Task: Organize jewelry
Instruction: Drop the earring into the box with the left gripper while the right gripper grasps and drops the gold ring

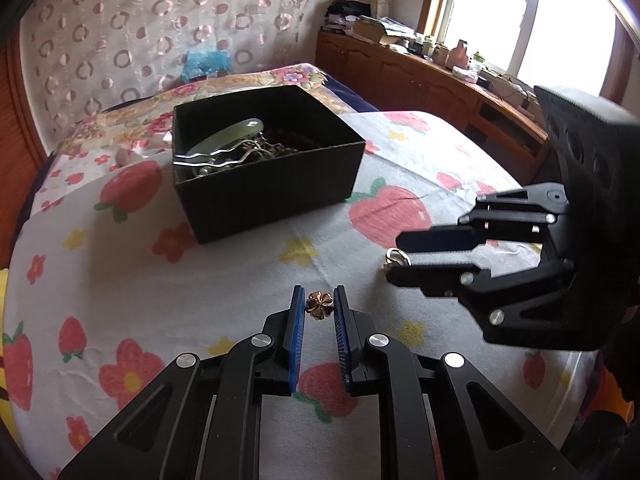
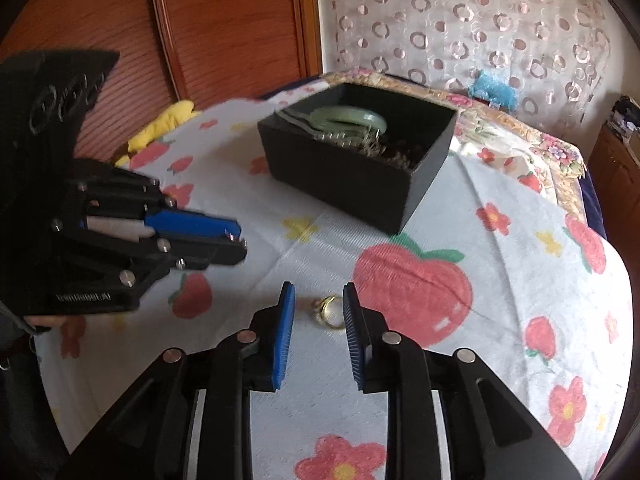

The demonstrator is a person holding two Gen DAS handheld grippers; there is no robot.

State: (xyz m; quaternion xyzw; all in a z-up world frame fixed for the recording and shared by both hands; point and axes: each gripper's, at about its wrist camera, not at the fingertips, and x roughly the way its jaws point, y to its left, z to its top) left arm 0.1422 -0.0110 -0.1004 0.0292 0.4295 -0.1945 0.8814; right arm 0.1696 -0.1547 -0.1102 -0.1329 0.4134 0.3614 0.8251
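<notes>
Right wrist: ring (image 2: 330, 312) lies between parted jaws.

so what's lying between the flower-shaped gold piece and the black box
Nothing: in the left wrist view only bare strawberry-print cloth lies between the flower-shaped gold piece and the black cardboard box.

A small bronze flower-shaped ornament (image 1: 319, 305) sat between two blue pads. A gold ring (image 2: 330, 311) lay flat on the strawberry-print cloth, well short of the black box (image 1: 256, 184). That open box held a pale green bangle (image 2: 352, 118), a wavy silver hairpin (image 1: 224, 154) and tangled chains.
</notes>
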